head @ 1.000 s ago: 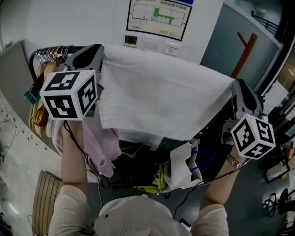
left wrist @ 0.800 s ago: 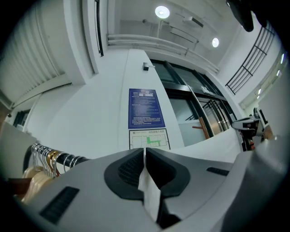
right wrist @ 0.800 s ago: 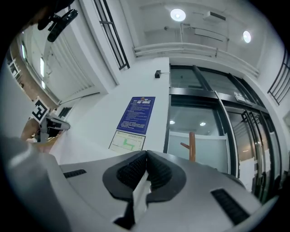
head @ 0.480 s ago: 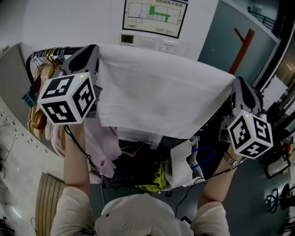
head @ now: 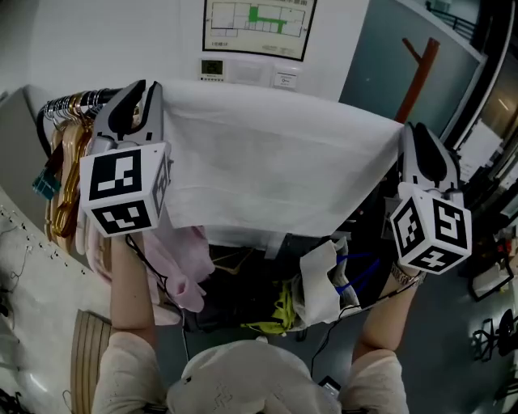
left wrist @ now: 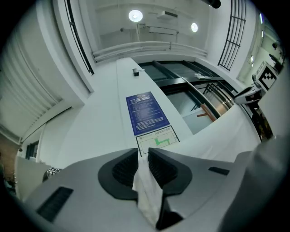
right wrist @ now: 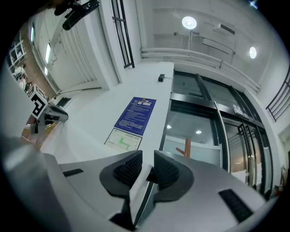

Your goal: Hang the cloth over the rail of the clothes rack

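A white cloth (head: 267,162) is stretched wide between my two grippers at the height of the rack's rail (head: 74,103), and its front edge hangs down. The left gripper (head: 142,90) holds the cloth's left corner, which shows as a bunched strip of cloth (left wrist: 147,190) pinched between the pads. The right gripper (head: 411,133) has the right corner, a thin edge of cloth (right wrist: 138,186) between its pads. Both pairs of jaws are opening slightly, with the cloth still between them. The cloth hides most of the rail.
Wooden and metal hangers (head: 58,170) crowd the rail's left end, with a pink garment (head: 174,259) hanging under the cloth. Bags and cables (head: 320,283) lie below. A white wall with a floor plan (head: 255,24) is right behind, and a brown coat stand (head: 413,77) is at the back right.
Both grippers have tipped more upright and risen a little, carrying the cloth's top edge slightly up and toward the wall. The cloth stays stretched between them.
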Action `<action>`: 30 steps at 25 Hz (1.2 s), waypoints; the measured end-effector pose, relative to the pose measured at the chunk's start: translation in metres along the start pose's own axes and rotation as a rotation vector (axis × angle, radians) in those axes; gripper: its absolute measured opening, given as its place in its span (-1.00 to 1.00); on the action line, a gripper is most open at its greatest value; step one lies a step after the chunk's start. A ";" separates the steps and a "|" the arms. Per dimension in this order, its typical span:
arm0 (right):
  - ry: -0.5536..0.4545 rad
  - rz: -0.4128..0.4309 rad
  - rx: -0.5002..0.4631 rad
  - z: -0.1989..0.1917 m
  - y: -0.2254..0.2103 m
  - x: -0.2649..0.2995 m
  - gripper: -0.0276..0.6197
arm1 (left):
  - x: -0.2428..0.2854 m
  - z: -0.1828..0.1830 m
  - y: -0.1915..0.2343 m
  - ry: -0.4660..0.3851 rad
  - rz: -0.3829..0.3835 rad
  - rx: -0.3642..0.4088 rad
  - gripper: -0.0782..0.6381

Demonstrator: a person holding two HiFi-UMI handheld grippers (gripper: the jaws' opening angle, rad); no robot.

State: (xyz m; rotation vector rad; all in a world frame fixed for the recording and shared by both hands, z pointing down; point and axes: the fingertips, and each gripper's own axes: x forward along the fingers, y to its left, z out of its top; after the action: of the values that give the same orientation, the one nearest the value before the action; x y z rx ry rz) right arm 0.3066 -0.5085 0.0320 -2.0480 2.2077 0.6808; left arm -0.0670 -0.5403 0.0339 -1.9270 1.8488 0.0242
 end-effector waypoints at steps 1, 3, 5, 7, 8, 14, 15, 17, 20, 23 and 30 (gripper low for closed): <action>-0.005 0.001 0.008 0.001 -0.001 0.000 -0.70 | 0.000 0.001 0.001 -0.002 0.002 -0.005 -0.61; -0.035 -0.015 0.030 0.005 -0.007 -0.002 -0.69 | -0.001 0.003 0.003 -0.009 0.005 -0.010 -0.55; -0.097 -0.050 0.050 0.014 -0.014 -0.008 -0.69 | -0.004 0.006 0.007 -0.031 0.030 -0.007 -0.55; -0.154 -0.078 0.057 0.022 -0.018 -0.016 -0.69 | -0.009 0.011 0.015 -0.071 0.081 -0.012 -0.55; -0.170 -0.083 0.056 0.024 -0.018 -0.018 -0.70 | -0.011 0.014 0.019 -0.091 0.101 -0.019 -0.55; -0.231 -0.034 0.107 0.033 -0.006 -0.028 -0.86 | -0.027 0.026 0.024 -0.193 0.112 -0.063 -0.74; -0.241 0.006 0.133 0.034 0.002 -0.031 -0.86 | -0.033 0.027 0.022 -0.211 0.100 -0.077 -0.75; -0.235 0.101 0.190 0.026 0.025 -0.037 -0.86 | -0.050 0.023 0.013 -0.241 0.071 -0.132 -0.75; -0.182 0.195 0.258 -0.010 0.070 -0.049 -0.86 | -0.078 -0.009 -0.017 -0.214 0.029 -0.207 -0.75; -0.121 0.264 0.269 -0.058 0.118 -0.062 -0.86 | -0.094 -0.063 -0.059 -0.091 -0.036 -0.255 -0.75; 0.046 0.436 0.329 -0.149 0.204 -0.096 -0.86 | -0.129 -0.173 -0.144 0.106 -0.239 -0.329 -0.75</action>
State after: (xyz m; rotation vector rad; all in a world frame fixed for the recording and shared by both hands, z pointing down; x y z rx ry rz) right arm 0.1602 -0.4666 0.2552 -1.4596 2.6093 0.2615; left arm 0.0054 -0.4802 0.2757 -2.4078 1.7541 0.1618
